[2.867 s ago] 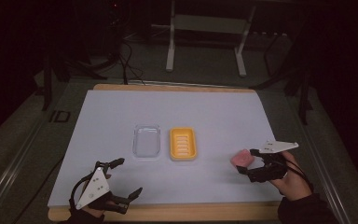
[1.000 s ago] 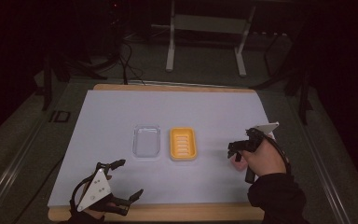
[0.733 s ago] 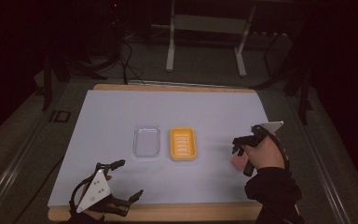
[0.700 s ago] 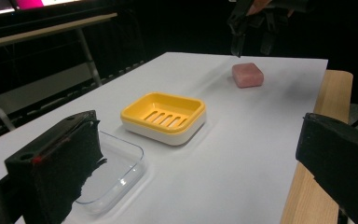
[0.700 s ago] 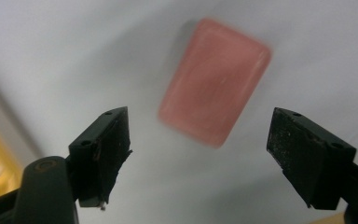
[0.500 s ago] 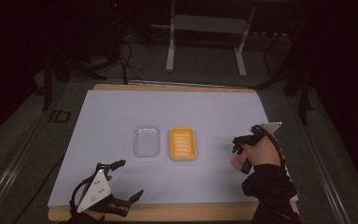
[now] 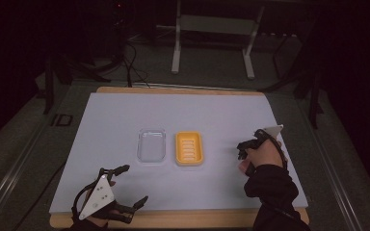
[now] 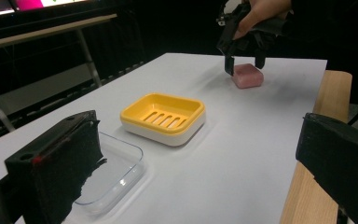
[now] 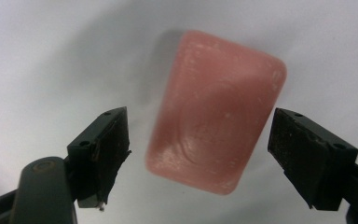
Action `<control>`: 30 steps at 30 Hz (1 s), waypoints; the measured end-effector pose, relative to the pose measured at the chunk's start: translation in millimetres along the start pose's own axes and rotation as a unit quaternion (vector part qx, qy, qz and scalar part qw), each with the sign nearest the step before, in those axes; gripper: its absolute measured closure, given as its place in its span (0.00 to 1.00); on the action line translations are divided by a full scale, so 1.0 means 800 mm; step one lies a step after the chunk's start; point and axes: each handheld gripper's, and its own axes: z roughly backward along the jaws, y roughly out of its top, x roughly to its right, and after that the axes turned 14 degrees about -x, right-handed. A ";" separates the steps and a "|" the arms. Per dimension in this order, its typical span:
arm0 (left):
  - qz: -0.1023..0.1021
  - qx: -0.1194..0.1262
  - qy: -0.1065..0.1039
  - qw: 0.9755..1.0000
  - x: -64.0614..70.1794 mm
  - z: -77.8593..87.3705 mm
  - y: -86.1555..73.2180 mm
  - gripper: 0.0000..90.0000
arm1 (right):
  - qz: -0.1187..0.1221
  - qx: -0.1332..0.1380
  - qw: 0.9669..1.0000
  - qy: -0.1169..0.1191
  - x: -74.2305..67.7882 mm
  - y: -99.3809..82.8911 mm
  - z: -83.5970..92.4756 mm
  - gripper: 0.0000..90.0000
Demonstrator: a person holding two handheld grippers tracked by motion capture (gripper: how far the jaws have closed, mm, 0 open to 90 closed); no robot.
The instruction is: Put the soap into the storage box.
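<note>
Pink soap bar (image 9: pixel 216 112) looks waxy and smooth; yellow soap dish (image 8: pixel 164 115) shiny plastic; clear plastic tray (image 8: pixel 111 172); table edge (image 8: pixel 307 196) bare wood.

The right gripper (image 7: pixel 243 150) now points down over the pink soap (image 9: pixel 216 109) at the frame's right, jaws spread either side, hand raised.

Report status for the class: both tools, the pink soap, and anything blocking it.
Right tool open, jaws either side of pink soap, not gripping. Left tool open, idle at near table edge. Soap flat on table, right of yellow soap dish. Nothing blocking.
</note>
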 end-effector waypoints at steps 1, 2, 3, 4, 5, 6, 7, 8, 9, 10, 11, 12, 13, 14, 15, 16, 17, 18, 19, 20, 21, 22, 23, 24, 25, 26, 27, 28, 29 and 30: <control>0.000 0.000 0.000 1.000 0.000 0.000 0.000 0.01 | 0.001 0.004 1.000 -0.004 0.001 0.001 0.000 0.23; 0.000 0.000 0.000 1.000 0.000 0.000 0.000 0.01 | 0.004 0.003 1.000 -0.007 0.001 0.001 -0.001 0.23; -0.001 0.000 0.000 1.000 0.000 0.000 0.000 0.01 | 0.002 -0.003 1.000 -0.008 0.002 0.003 -0.004 0.23; -0.001 -0.001 0.000 1.000 0.000 0.000 0.000 0.01 | 0.004 0.001 1.000 -0.019 0.002 0.004 -0.006 0.23; -0.001 -0.001 0.000 1.000 0.000 0.000 0.000 0.01 | 0.006 -0.003 1.000 -0.022 0.002 0.005 -0.009 0.23; -0.001 0.000 0.000 1.000 0.000 0.000 0.000 0.01 | 0.008 -0.009 1.000 -0.022 0.001 0.006 -0.011 0.25; -0.001 0.000 0.000 1.000 0.001 0.000 0.000 0.01 | 0.014 0.002 0.999 -0.033 0.000 0.006 -0.012 0.27; -0.001 0.000 0.000 1.000 0.001 0.000 0.000 0.01 | 0.016 0.008 0.999 -0.034 -0.001 0.005 -0.012 0.30; -0.001 -0.001 0.001 1.000 0.001 0.000 0.000 0.01 | 0.020 0.010 0.999 -0.037 -0.002 0.005 -0.012 0.30; -0.002 -0.001 0.001 1.000 0.001 0.000 0.000 0.01 | 0.024 0.014 0.999 -0.042 -0.003 0.005 -0.012 0.32; -0.002 -0.001 0.001 1.000 0.001 0.000 0.000 0.01 | 0.024 0.012 0.999 -0.045 -0.004 0.005 -0.012 0.33; -0.002 -0.001 0.001 1.000 0.001 0.000 0.000 0.01 | 0.028 0.013 0.998 -0.049 -0.004 0.006 -0.012 0.35; -0.003 -0.002 0.001 1.000 0.001 0.000 0.000 0.01 | 0.032 0.012 0.998 -0.053 -0.004 0.006 -0.013 0.36; -0.003 -0.001 0.001 1.000 0.001 0.000 0.000 0.01 | 0.037 0.006 0.998 -0.055 -0.004 0.007 -0.014 0.37; -0.002 -0.001 0.001 1.000 0.001 0.000 0.000 0.01 | 0.041 0.007 0.998 -0.056 -0.003 0.008 -0.015 0.38; -0.002 -0.001 0.001 1.000 0.001 0.000 0.000 0.01 | 0.048 0.007 0.997 -0.059 -0.003 0.008 -0.017 0.39; -0.002 -0.001 0.001 1.000 0.001 0.000 0.000 0.01 | 0.052 0.003 0.997 -0.061 -0.003 0.008 -0.018 0.40; -0.002 -0.001 0.002 1.000 0.001 0.000 0.000 0.01 | 0.057 0.004 0.997 -0.061 -0.003 0.008 -0.018 0.41; -0.002 -0.001 0.002 1.000 0.001 0.000 0.000 0.01 | 0.065 0.005 0.996 -0.066 -0.003 0.007 -0.018 0.41; -0.003 -0.002 0.002 1.000 0.001 0.000 0.000 0.01 | 0.074 0.003 0.995 -0.071 -0.004 0.007 -0.018 0.41; -0.003 -0.002 0.003 1.000 0.001 0.000 0.000 0.01 | 0.080 -0.002 0.994 -0.070 -0.004 0.006 -0.017 0.41; -0.004 -0.003 0.003 1.000 0.001 -0.001 0.000 0.01 | 0.088 -0.006 0.993 -0.073 -0.004 0.006 -0.016 0.42; -0.004 -0.004 0.003 1.000 0.001 -0.001 0.000 0.01 | 0.095 -0.003 0.992 -0.078 -0.005 0.005 -0.016 0.42; -0.004 -0.004 0.003 1.000 0.001 -0.001 0.000 0.01 | 0.097 -0.008 0.992 -0.074 -0.005 0.004 -0.014 0.42; -0.004 -0.005 0.003 1.000 0.001 -0.001 0.000 0.01 | 0.096 -0.004 0.993 -0.065 -0.005 0.005 -0.012 0.42; -0.003 -0.005 0.003 1.000 0.001 -0.001 0.000 0.01 | 0.102 0.002 0.993 -0.067 -0.005 0.004 -0.009 0.42; -0.004 -0.005 0.002 1.000 0.001 -0.001 0.000 0.01 | 0.107 -0.003 0.991 -0.076 -0.006 0.003 -0.007 0.42; -0.004 -0.005 0.002 1.000 0.001 -0.001 0.000 0.01 | 0.107 -0.003 0.992 -0.072 -0.007 0.002 -0.004 0.42; -0.004 -0.005 0.003 1.000 0.001 -0.001 0.000 0.01 | 0.110 0.000 0.992 -0.062 -0.008 0.002 0.000 0.42; -0.004 -0.005 0.002 1.000 0.001 -0.001 0.000 0.01 | 0.113 -0.002 0.991 -0.068 -0.009 0.001 0.003 0.42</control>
